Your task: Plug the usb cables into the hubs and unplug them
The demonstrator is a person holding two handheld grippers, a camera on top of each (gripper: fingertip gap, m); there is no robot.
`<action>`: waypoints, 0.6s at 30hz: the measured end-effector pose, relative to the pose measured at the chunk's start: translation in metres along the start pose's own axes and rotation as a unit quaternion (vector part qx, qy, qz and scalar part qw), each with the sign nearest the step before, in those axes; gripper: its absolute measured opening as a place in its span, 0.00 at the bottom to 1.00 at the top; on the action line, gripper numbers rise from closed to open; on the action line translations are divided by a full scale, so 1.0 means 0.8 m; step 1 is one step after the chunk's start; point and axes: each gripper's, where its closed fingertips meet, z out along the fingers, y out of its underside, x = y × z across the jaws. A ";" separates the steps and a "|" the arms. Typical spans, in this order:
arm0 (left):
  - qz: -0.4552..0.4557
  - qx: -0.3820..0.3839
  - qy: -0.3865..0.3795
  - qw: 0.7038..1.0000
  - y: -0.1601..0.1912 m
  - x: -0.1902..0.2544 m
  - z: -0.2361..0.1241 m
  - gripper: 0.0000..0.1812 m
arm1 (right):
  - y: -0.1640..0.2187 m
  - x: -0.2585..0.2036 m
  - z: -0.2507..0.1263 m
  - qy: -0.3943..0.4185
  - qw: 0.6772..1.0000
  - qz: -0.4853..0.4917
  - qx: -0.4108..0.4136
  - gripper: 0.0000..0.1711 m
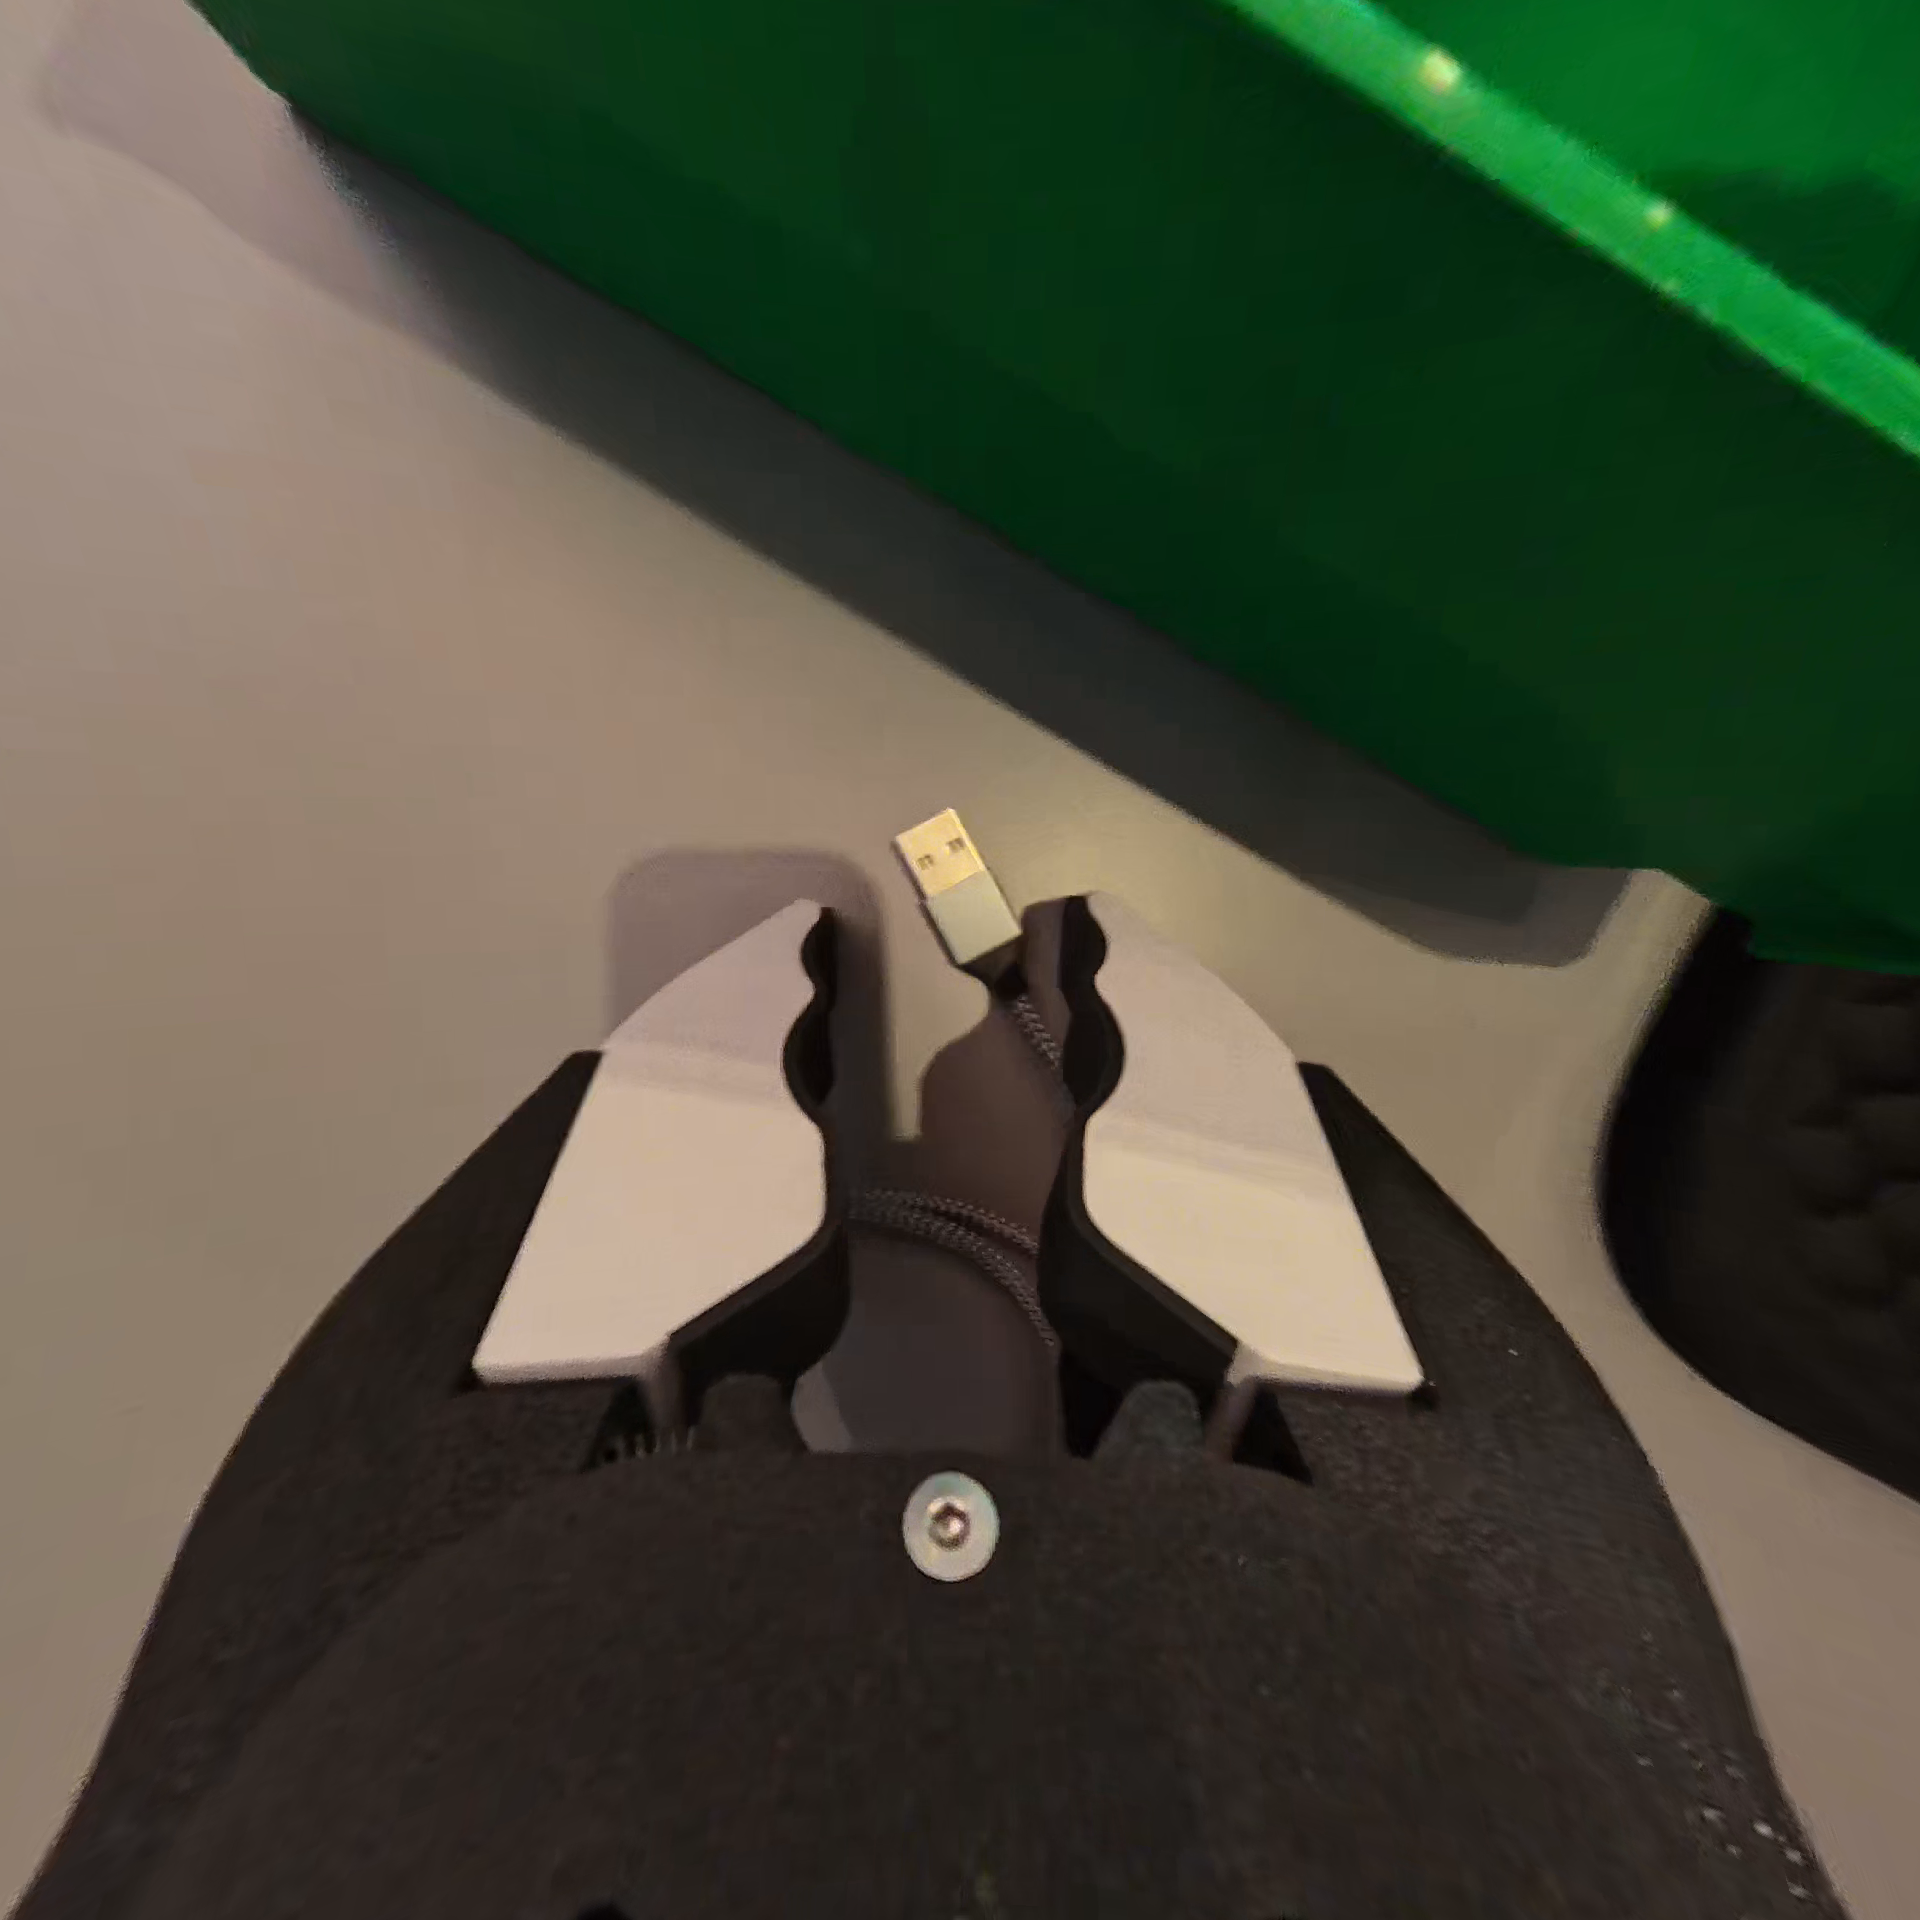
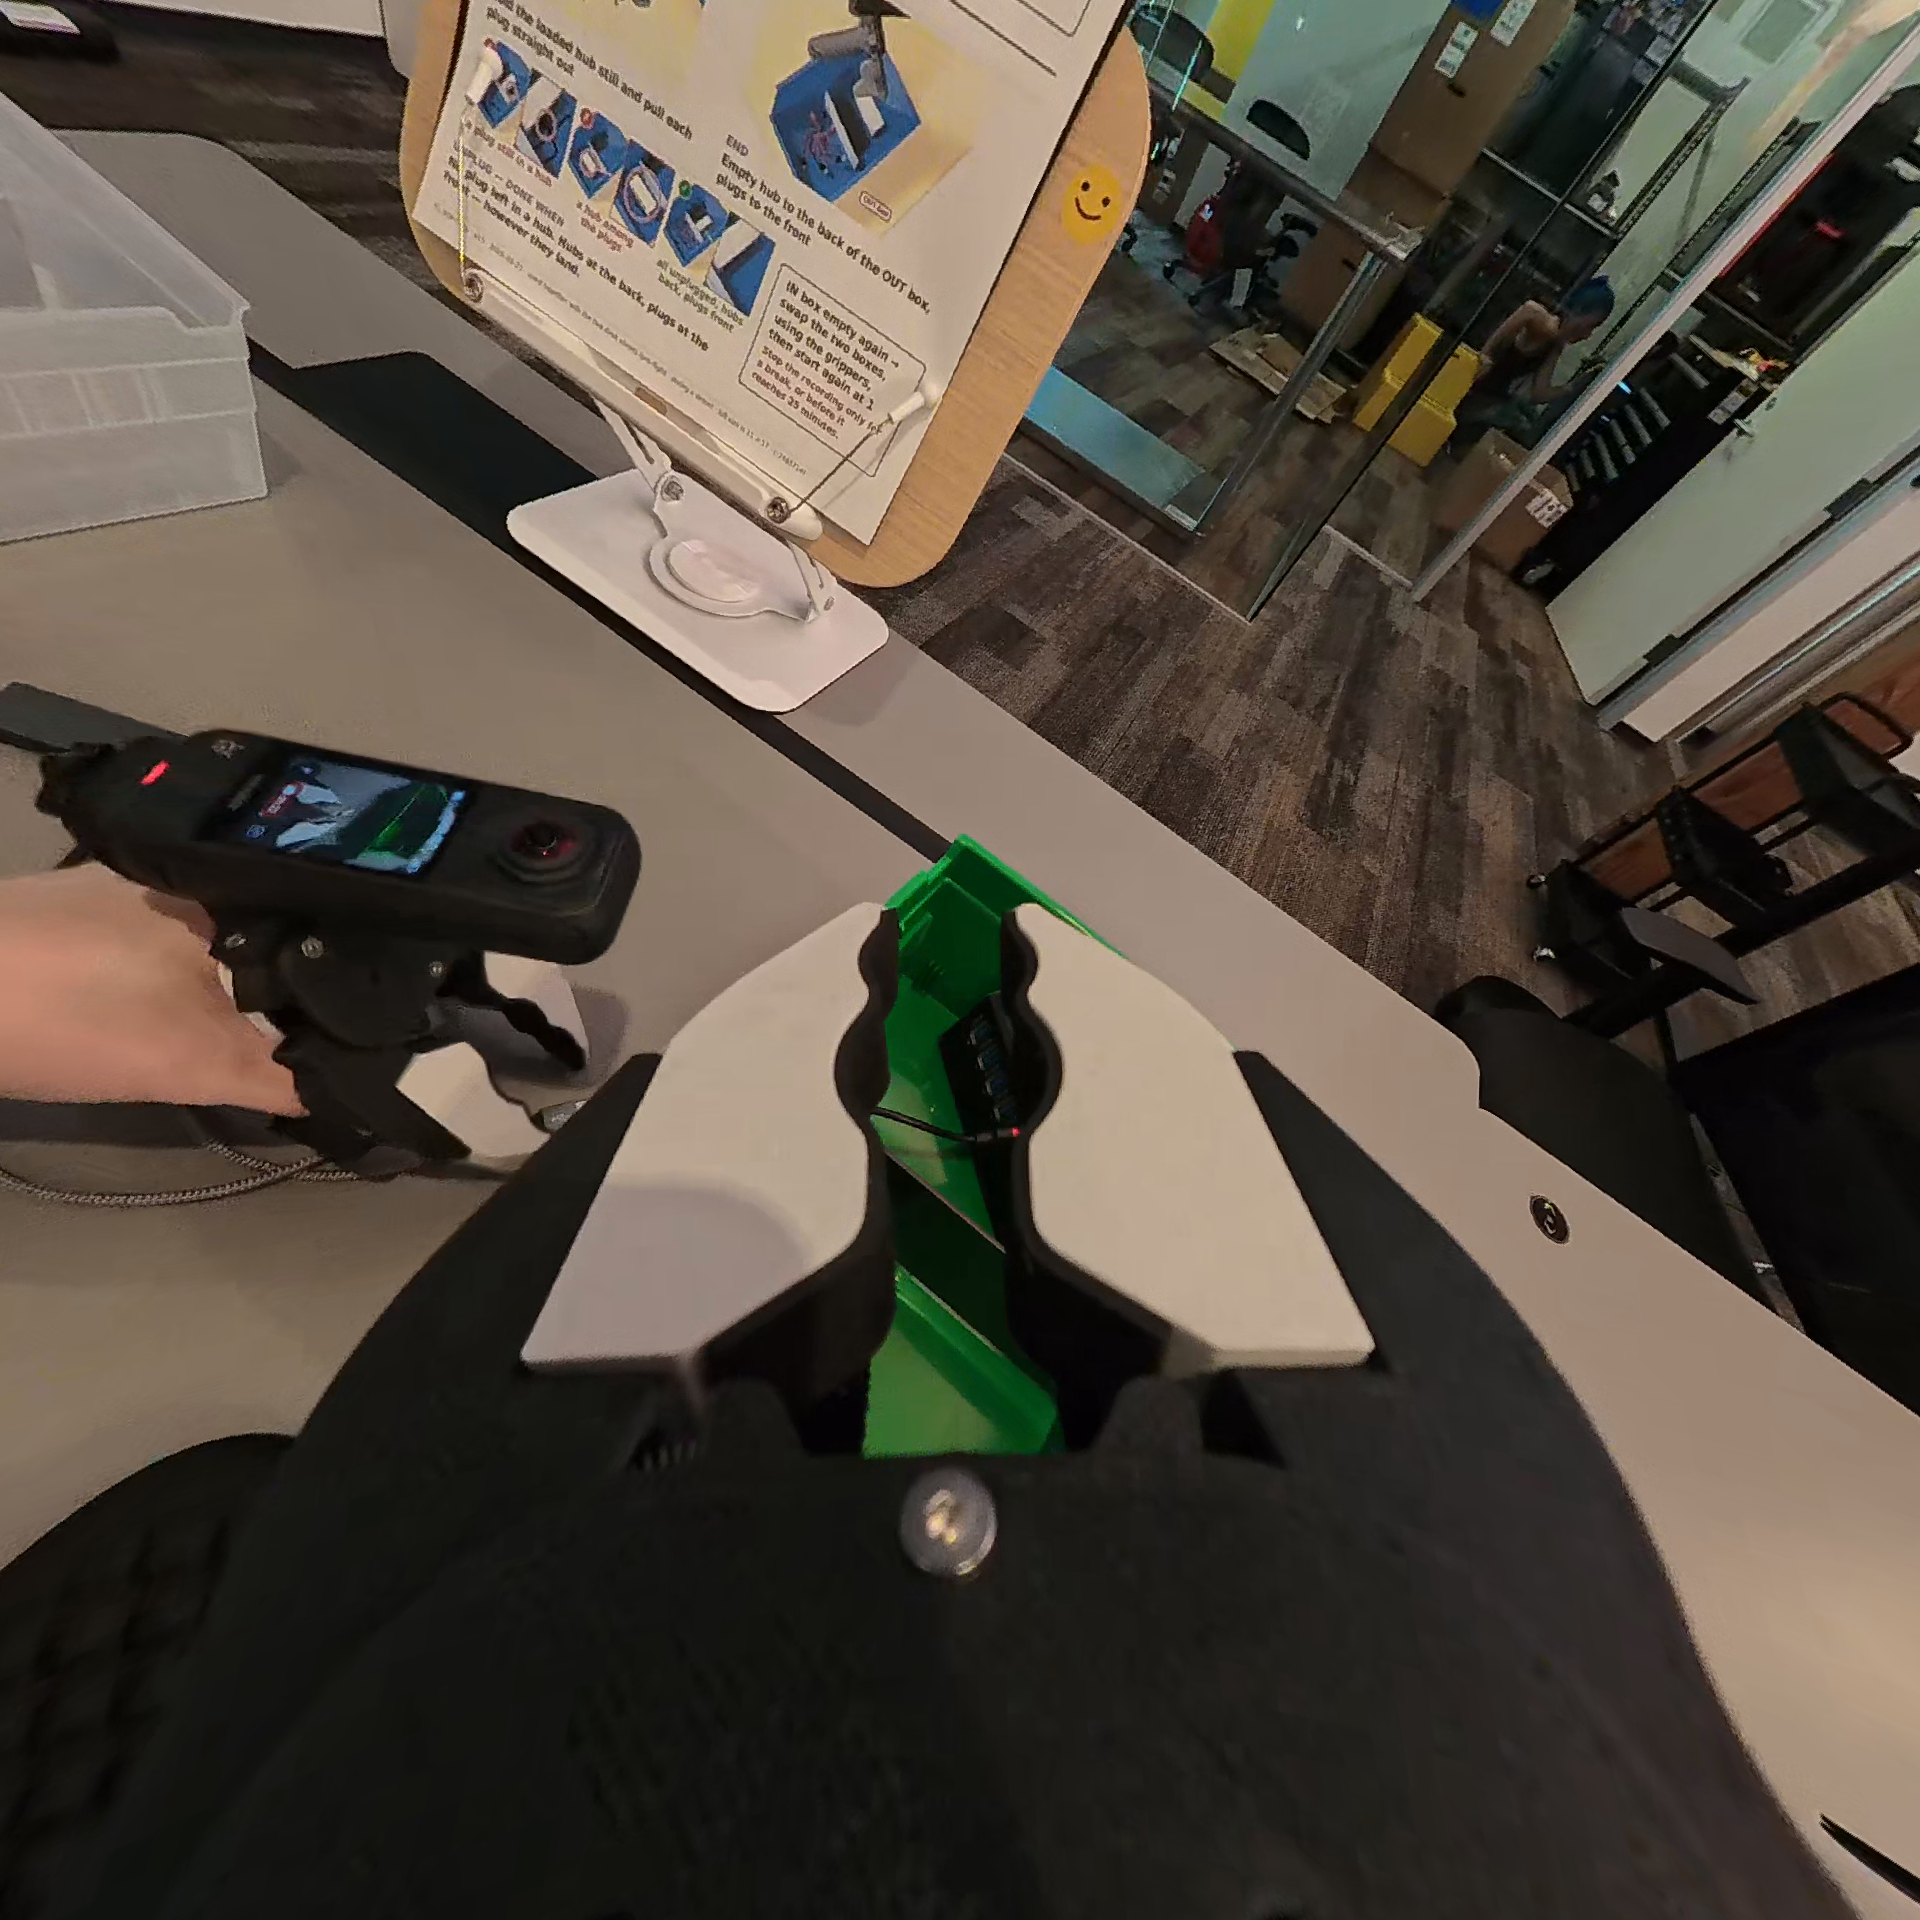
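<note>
Grey table, green box, white stand, clear bin, braided cable

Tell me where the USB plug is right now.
In the left wrist view, the USB plug lies on the grey table, just ahead of the open left gripper, near its right fingertip, short of the green box.

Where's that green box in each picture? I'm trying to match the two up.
Left wrist view: the green box fills the top right, above the USB plug and beyond the left claw.
Right wrist view: it shows in the middle, seen through the gap of the right claw.
Shared landmark: the grey table it sits on.
</note>
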 end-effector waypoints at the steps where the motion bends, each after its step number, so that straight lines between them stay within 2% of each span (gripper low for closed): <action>1: 0.007 0.000 -0.017 1.000 0.001 -0.004 0.001 0.17 | 0.000 0.001 0.000 0.000 1.000 -0.001 0.001 0.11; 2: 0.025 0.001 -0.025 0.999 0.002 -0.006 0.001 0.09 | 0.000 0.001 -0.001 0.000 1.000 -0.001 0.002 0.11; 4: 0.036 0.004 -0.016 0.999 0.003 -0.003 0.000 0.09 | -0.002 0.001 -0.001 -0.002 1.000 0.001 0.008 0.11; 7: -0.009 0.041 0.048 0.998 0.000 0.002 -0.019 0.09 | -0.003 -0.002 0.003 -0.008 1.000 -0.001 0.011 0.11; 9: -0.026 0.079 0.059 0.995 -0.007 -0.014 -0.059 0.09 | -0.005 -0.008 0.007 -0.014 1.000 -0.006 0.011 0.11; 13: -0.065 0.209 0.056 0.974 -0.021 -0.059 -0.176 0.08 | -0.029 -0.034 0.020 -0.045 0.998 -0.025 0.042 0.11; 15: -0.083 0.275 0.062 0.956 -0.023 -0.072 -0.234 0.08 | -0.049 -0.060 0.031 -0.087 0.993 -0.025 0.077 0.12; 18: -0.097 0.345 0.050 0.932 -0.020 -0.087 -0.298 0.08 | -0.079 -0.124 0.055 -0.191 0.973 -0.017 0.130 0.19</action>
